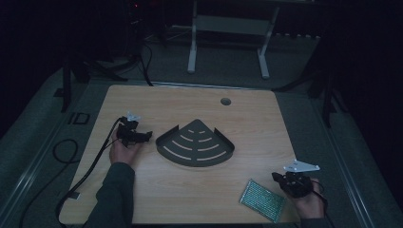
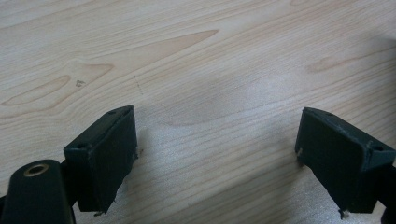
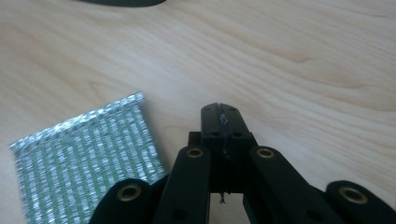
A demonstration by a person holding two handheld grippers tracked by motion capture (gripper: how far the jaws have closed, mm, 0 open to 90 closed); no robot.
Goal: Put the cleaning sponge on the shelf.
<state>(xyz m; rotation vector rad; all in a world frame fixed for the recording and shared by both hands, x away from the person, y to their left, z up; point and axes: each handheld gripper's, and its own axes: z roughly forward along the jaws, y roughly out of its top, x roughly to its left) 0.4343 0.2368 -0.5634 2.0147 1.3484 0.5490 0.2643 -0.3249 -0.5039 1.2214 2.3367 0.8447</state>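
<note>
Left gripper (image 1: 142, 137) sat just left of the rack (image 1: 196, 143), jaws wide with nothing between them, bare table (image 2: 196, 70) under them. Rack was mid-table, flat, curved edge toward the person. Pad (image 1: 262, 199) lay well right of the rack and nearer the person, at the table's front edge. Right gripper (image 1: 278, 177) was just right of the pad, jaws pressed together on nothing; in the right gripper view the pad (image 3: 86, 149) lay flat beside the closed tips (image 3: 225, 116), not between them

Risks as I judged them:
- closed right jaws couldn't take the pad; needed reopening first, else they'd only shove it
- pad looked thin and flat on wood, so a pinch from above could skid off or scrape the table
- pad sat close to the front edge; a sideways nudge could push it off
- left gripper was close to the rack's wall; a reach could bump and slide the rack, nothing pinned it
</note>
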